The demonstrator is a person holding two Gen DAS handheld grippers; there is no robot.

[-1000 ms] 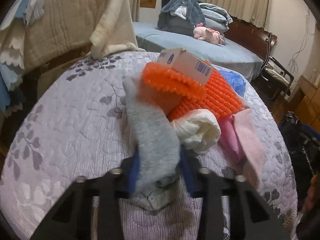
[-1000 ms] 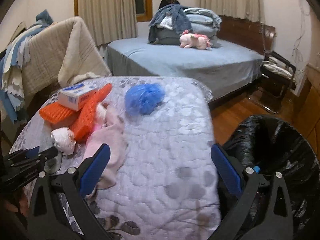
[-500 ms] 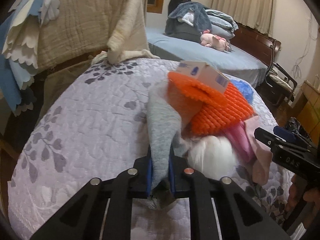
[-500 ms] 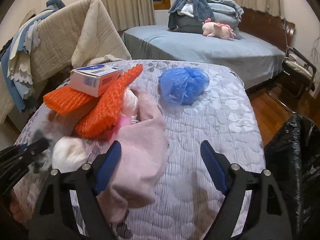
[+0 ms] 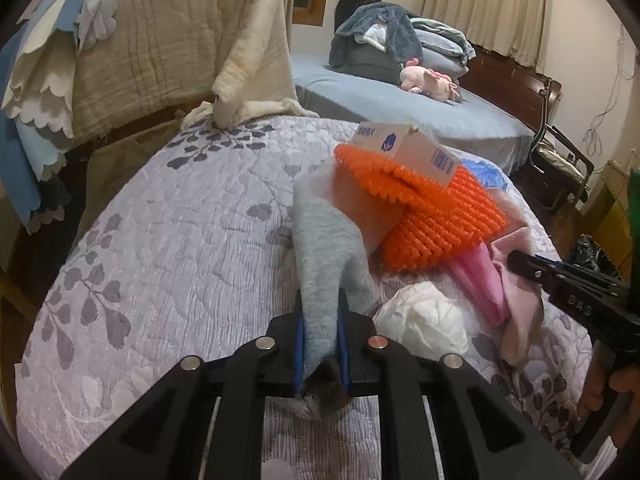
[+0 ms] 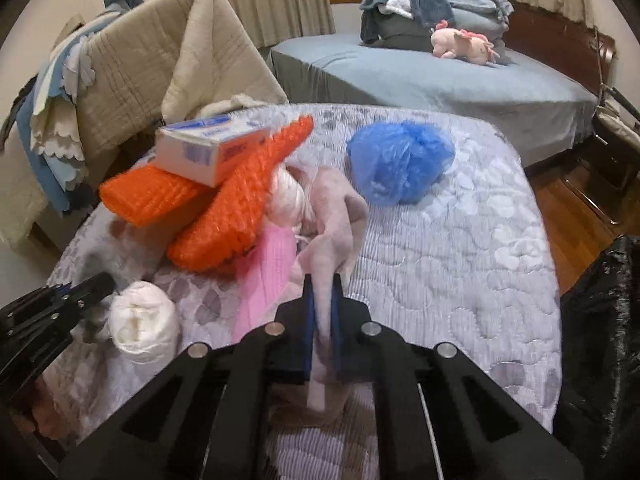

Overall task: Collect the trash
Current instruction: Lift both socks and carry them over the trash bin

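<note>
Quilted table (image 5: 168, 248) — left tool (image 5: 320, 344) clamps grey sock (image 5: 324, 240), right tool (image 6: 322, 312) pink cloth (image 6: 336, 216).

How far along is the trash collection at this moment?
Done: nothing visibly bagged. In hand: left gripper pinches the grey sock; right gripper pinches the pale pink cloth. Left: orange mesh, box, white wad, blue bag.

My left claw (image 5: 320, 344) and right claw (image 6: 322, 316) are black frames with silver screws and blue finger pads (image 5: 298, 344).
</note>
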